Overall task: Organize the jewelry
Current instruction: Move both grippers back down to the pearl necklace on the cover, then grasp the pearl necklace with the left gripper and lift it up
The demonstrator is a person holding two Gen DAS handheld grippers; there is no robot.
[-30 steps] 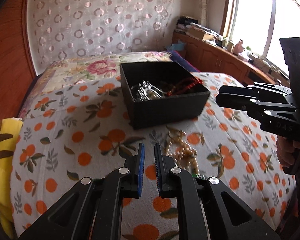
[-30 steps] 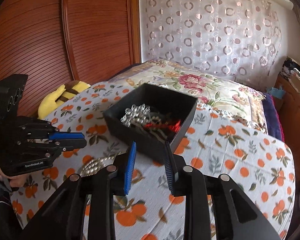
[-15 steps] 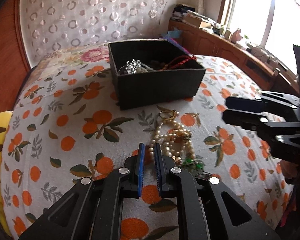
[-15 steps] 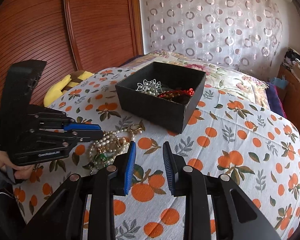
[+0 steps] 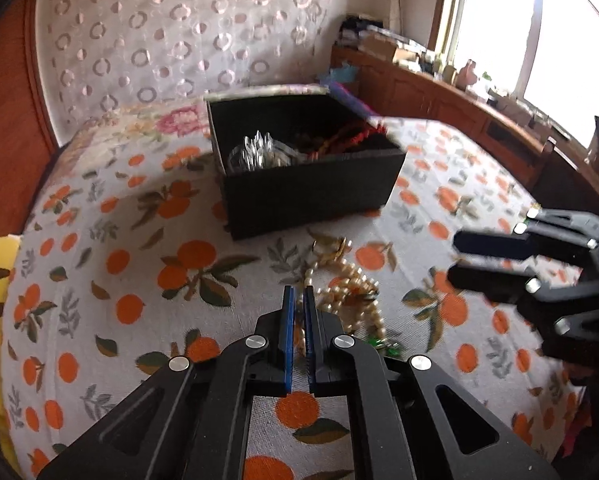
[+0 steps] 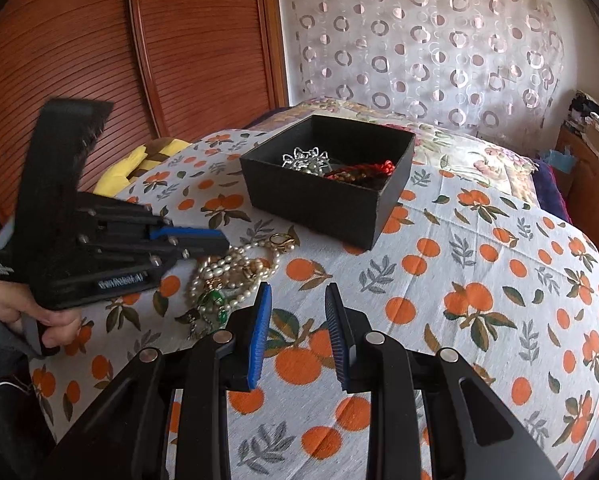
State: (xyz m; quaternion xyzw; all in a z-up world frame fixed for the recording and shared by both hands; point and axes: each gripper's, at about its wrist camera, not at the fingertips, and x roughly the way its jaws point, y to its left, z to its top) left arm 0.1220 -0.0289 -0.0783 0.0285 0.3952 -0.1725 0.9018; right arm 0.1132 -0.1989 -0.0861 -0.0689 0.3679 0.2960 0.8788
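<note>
Left claw [image 5: 298,300]: blue-padded jaws newly closed to a slit, apparently nipping a strand of the cream pearl necklace heap [image 5: 351,292]; half a second earlier a wider gap, beads just ahead.
Right claw [image 6: 297,300]: part open, empty, poised over the orange-print bedspread [image 6: 479,280].
Heap: on the bed, at 6 o'clock from the black square cardboard box [image 6: 331,208].
Box contents: silver crystal piece [image 6: 305,158], red beads [image 6: 363,170].
Meaning: grasp probably made; lift and transfer to box pending.
</note>
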